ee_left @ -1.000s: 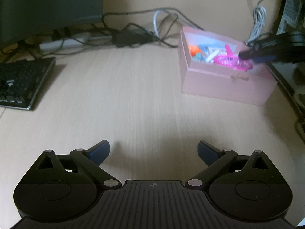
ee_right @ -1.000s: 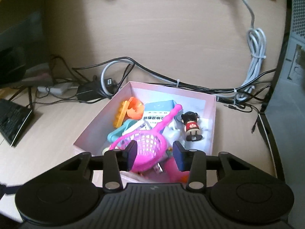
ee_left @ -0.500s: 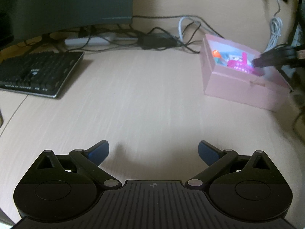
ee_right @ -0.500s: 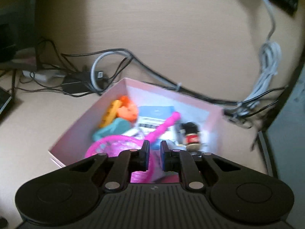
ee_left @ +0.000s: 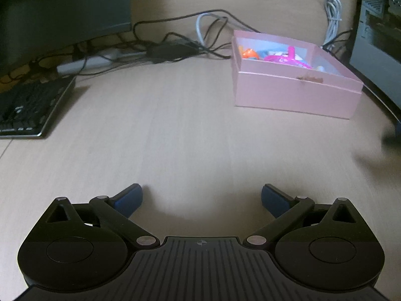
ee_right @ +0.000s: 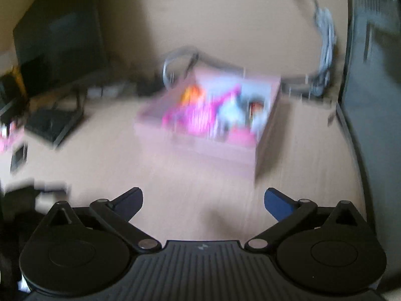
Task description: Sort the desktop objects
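From the left wrist camera, I look down along my left hand-held gripper [ee_left: 201, 197], its two blue-padded fingers spread wide with nothing between them, only bare pale wood-grain worktop [ee_left: 175, 130] beneath. Further off to the right sits the pink box [ee_left: 295, 92], open-topped, with small bright toys inside: something orange, a magenta net-like piece and other bits I cannot make out. A black keyboard [ee_left: 32, 105] lies at the left edge, and a tangle of cables [ee_left: 175, 47] runs along the back. A dark blur at the far right edge is probably my other tool. From the right wrist camera, everything past the tool is badly smeared. My right hand-held gripper [ee_right: 203, 199] has just been opening and now stands fully spread and empty, above bare worktop. The pink box [ee_right: 213, 135] is ahead, with its pink, orange and pale contents showing as streaks. I judge the sorting well along, perhaps finished: in the left view no loose item lies on the worktop, though pink smears at the right view's left edge are unreadable.
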